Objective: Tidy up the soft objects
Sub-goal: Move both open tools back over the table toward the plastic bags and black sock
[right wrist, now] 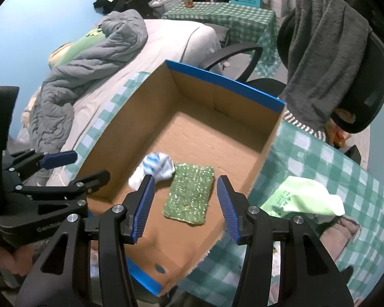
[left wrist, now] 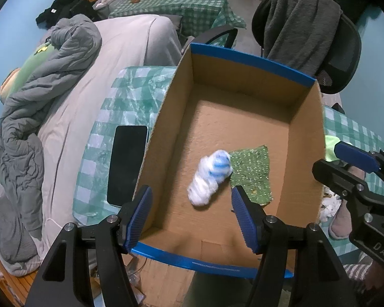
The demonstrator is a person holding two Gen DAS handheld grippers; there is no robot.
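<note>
An open cardboard box (left wrist: 245, 97) with blue edges sits on a green checked table (left wrist: 130, 97); it also shows in the right wrist view (right wrist: 130, 117). Inside lie a white and blue striped sock ball (left wrist: 210, 176), blurred, and a green glittery sponge cloth (left wrist: 253, 171). They also show in the right wrist view: the sock ball (right wrist: 156, 166) and the cloth (right wrist: 189, 194). My left gripper (left wrist: 190, 216) is open and empty above the box's near edge. My right gripper (right wrist: 184, 204) is open and empty above the cloth. A light green cloth (right wrist: 302, 197) lies on the table right of the box.
A black phone (left wrist: 126, 163) lies on the table left of the box. A bed with a grey duvet (left wrist: 38, 107) stands to the left. An office chair draped with a grey towel (left wrist: 299, 23) stands behind the box. A second checked table (left wrist: 181, 7) is farther back.
</note>
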